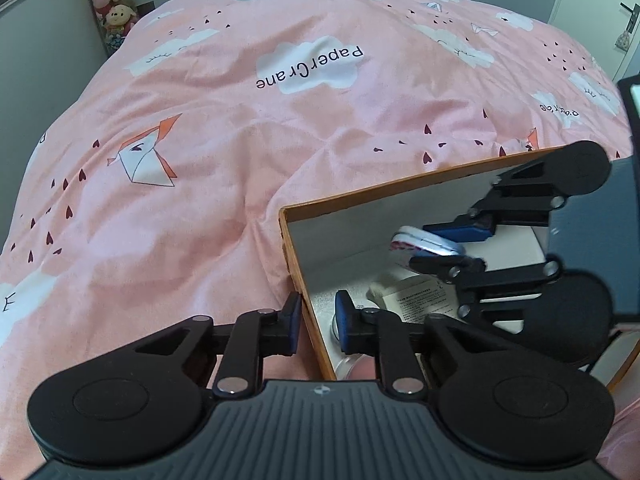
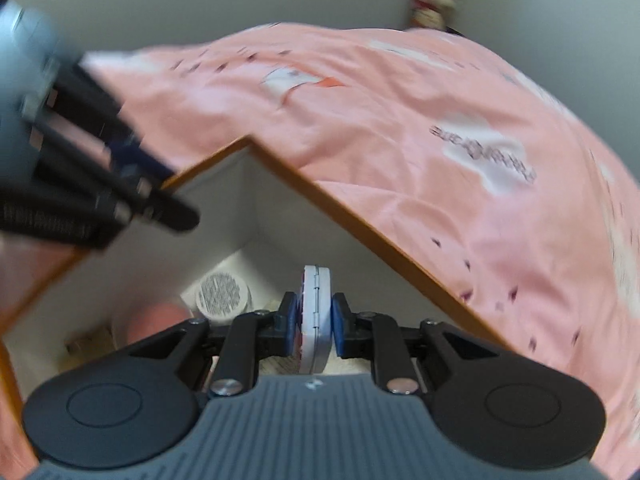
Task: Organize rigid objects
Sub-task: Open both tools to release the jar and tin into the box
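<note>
The hinged tin (image 2: pixel 316 312), pinched edge-on in the right tongs (image 2: pixel 314 322) above the box (image 2: pixel 280 168), could slip onto the jar (image 2: pixel 222 294), apparently below-left, while the left tongs (image 1: pixel 318 322) straddle the wall, slightly parted.

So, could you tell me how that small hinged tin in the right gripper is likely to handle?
The tin looks rigid, with a metal hinge, so it probably won't flex. Its smooth, rounded edges may slip between the right gripper's pads. Thin and small, it's likely light.
</note>
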The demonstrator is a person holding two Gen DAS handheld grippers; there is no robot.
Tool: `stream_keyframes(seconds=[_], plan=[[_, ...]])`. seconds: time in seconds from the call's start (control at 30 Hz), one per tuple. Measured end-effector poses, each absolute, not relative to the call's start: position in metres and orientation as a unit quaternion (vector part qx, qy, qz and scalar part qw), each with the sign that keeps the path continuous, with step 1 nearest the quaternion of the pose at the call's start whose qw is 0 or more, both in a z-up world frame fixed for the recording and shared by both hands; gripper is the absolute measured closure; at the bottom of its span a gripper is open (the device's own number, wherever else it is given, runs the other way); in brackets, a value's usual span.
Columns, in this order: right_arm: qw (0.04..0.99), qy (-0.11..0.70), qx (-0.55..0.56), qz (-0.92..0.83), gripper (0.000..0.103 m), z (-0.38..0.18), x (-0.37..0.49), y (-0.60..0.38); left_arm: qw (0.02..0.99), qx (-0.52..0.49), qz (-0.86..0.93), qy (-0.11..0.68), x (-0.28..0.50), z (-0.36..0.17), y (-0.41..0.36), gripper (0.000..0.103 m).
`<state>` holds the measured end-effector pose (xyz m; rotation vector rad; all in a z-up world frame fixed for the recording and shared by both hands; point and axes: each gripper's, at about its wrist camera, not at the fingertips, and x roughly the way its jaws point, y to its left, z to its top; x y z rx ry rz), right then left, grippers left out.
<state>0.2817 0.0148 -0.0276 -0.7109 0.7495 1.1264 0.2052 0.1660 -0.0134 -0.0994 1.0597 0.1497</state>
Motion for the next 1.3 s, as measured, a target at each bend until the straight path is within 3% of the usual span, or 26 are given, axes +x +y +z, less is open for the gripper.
stream_keyframes(seconds=[0.37, 0.53, 0.63, 0.93, 1.0, 1.13, 1.27, 1.3], plan=[[0.662, 0.232, -0.478, 0.529, 0.086, -0.059, 0.263, 0.040, 0.859, -0.054, 0.071, 0.505, 0.205, -0.013, 0.168, 0.083], [0.656, 0.227, -0.499, 0.519, 0.086, -0.069, 0.260, 0.040, 0.858, -0.061, 0.071, 0.505, 0.205, -0.013, 0.169, 0.083], [0.672, 0.270, -0.450, 0.522, 0.078, -0.060, 0.271, 0.034, 0.859, -0.059, 0.070, 0.504, 0.204, -0.014, 0.169, 0.083], [0.696, 0.395, -0.302, 0.518, 0.077, -0.045, 0.299, 0.010, 0.859, -0.058, 0.072, 0.504, 0.204, -0.015, 0.169, 0.083], [0.704, 0.415, -0.291, 0.497, 0.067, -0.050, 0.302, 0.007, 0.859, -0.057, 0.072, 0.504, 0.204, -0.014, 0.169, 0.083], [0.718, 0.454, -0.244, 0.467, 0.064, -0.058, 0.317, 0.002, 0.859, -0.055, 0.073, 0.504, 0.205, -0.014, 0.168, 0.083], [0.727, 0.483, -0.201, 0.445, 0.065, -0.066, 0.326, 0.000, 0.859, -0.053, 0.074, 0.504, 0.205, -0.015, 0.168, 0.083], [0.728, 0.486, -0.191, 0.445, 0.069, -0.067, 0.328, 0.000, 0.859, -0.052, 0.075, 0.504, 0.205, -0.015, 0.168, 0.082]])
